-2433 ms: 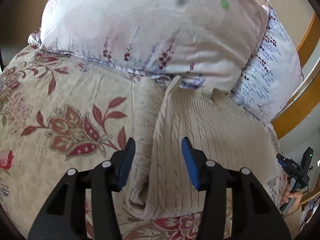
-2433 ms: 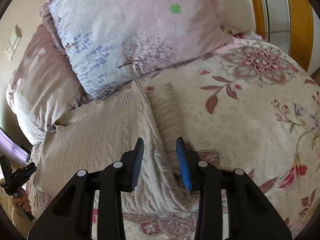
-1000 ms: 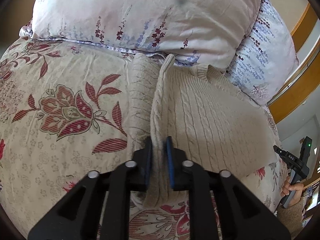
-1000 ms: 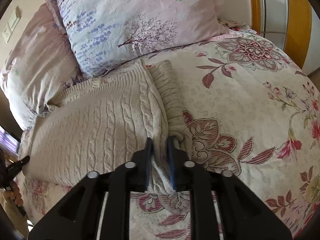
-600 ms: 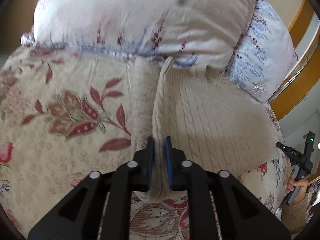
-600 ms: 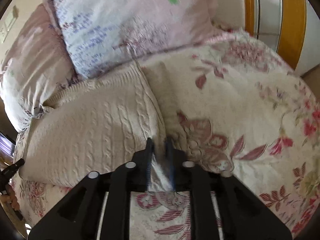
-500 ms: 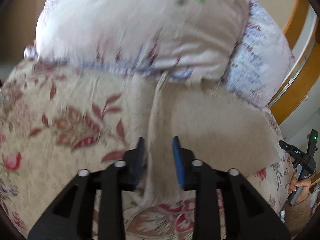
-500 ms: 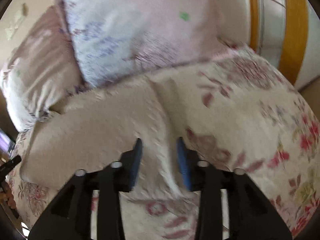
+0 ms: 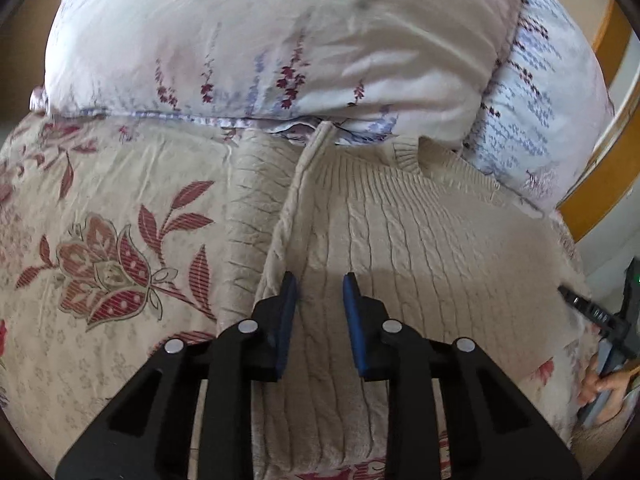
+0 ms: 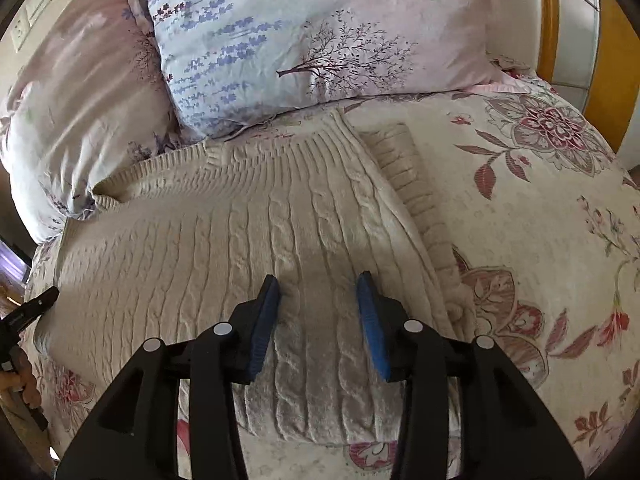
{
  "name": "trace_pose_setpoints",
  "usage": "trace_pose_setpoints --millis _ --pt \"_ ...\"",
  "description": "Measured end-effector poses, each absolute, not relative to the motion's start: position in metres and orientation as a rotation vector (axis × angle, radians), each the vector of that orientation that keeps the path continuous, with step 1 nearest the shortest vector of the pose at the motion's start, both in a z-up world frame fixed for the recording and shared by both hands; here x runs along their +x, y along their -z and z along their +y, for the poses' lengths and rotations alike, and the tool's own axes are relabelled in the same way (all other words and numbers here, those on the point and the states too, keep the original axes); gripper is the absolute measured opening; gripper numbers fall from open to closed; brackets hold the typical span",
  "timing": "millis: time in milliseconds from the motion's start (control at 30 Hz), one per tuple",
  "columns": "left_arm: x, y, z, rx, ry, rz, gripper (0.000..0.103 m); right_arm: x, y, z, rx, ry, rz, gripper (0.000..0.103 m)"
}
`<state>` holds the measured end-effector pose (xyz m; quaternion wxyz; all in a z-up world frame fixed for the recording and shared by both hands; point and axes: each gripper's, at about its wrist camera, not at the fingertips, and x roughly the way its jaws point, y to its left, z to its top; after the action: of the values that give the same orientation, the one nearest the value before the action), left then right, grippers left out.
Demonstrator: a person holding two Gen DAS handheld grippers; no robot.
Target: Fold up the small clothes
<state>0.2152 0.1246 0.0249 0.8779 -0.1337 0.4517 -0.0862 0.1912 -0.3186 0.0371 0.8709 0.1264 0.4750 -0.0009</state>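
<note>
A cream cable-knit sweater (image 9: 420, 240) lies flat on the floral bedspread, its collar toward the pillows. In the left wrist view a ribbed sleeve (image 9: 252, 208) runs along its left fold. My left gripper (image 9: 319, 280) hovers just inside that fold; its jaws are closing and the pads press on nothing. In the right wrist view the same sweater (image 10: 200, 240) has a ribbed sleeve (image 10: 412, 184) beside its right fold. My right gripper (image 10: 318, 280) stands open over the knit a little inside that fold, holding nothing.
Large flowered pillows (image 9: 260, 40) (image 10: 300, 40) press against the sweater's collar end. A wooden bed frame (image 9: 600, 184) rises at the right. A hand with a black tool (image 9: 592, 312) shows at the sweater's far edge, and likewise in the right view (image 10: 24, 312). Bedspread (image 10: 540, 220) extends sideways.
Both grippers were shut on the sweater's folded side edges a second ago. They have let go, and each has shifted inward over the flat knit.
</note>
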Motion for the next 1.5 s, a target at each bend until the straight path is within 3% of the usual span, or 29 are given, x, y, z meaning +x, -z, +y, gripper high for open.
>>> trace_pose_setpoints --millis 367,500,533,600,733,1267,1500 --pt "0.203 -0.027 0.142 -0.398 0.211 0.96 0.023 0.178 -0.045 -0.319 0.271 0.038 1.021 0.043" --pt "0.198 -0.036 0.158 -0.518 0.25 0.94 0.046 0.174 -0.06 -0.308 0.246 0.053 1.019 0.048" --pt "0.199 -0.039 0.161 -0.528 0.232 0.933 0.053 0.174 -0.065 -0.304 0.253 0.027 0.998 0.054" --pt "0.204 -0.042 0.166 -0.544 0.196 0.923 0.055 0.178 -0.075 -0.29 0.243 -0.023 0.961 0.063" --pt "0.22 -0.04 0.175 -0.575 0.148 0.946 0.06 0.193 -0.079 -0.257 0.177 -0.107 0.931 0.064" --pt "0.247 -0.022 0.157 -0.553 0.118 0.99 0.06 0.213 -0.034 -0.219 0.022 -0.091 0.968 0.07" --pt "0.249 -0.02 0.154 -0.568 0.11 0.99 0.048 0.215 -0.034 -0.219 0.026 -0.099 0.968 0.071"
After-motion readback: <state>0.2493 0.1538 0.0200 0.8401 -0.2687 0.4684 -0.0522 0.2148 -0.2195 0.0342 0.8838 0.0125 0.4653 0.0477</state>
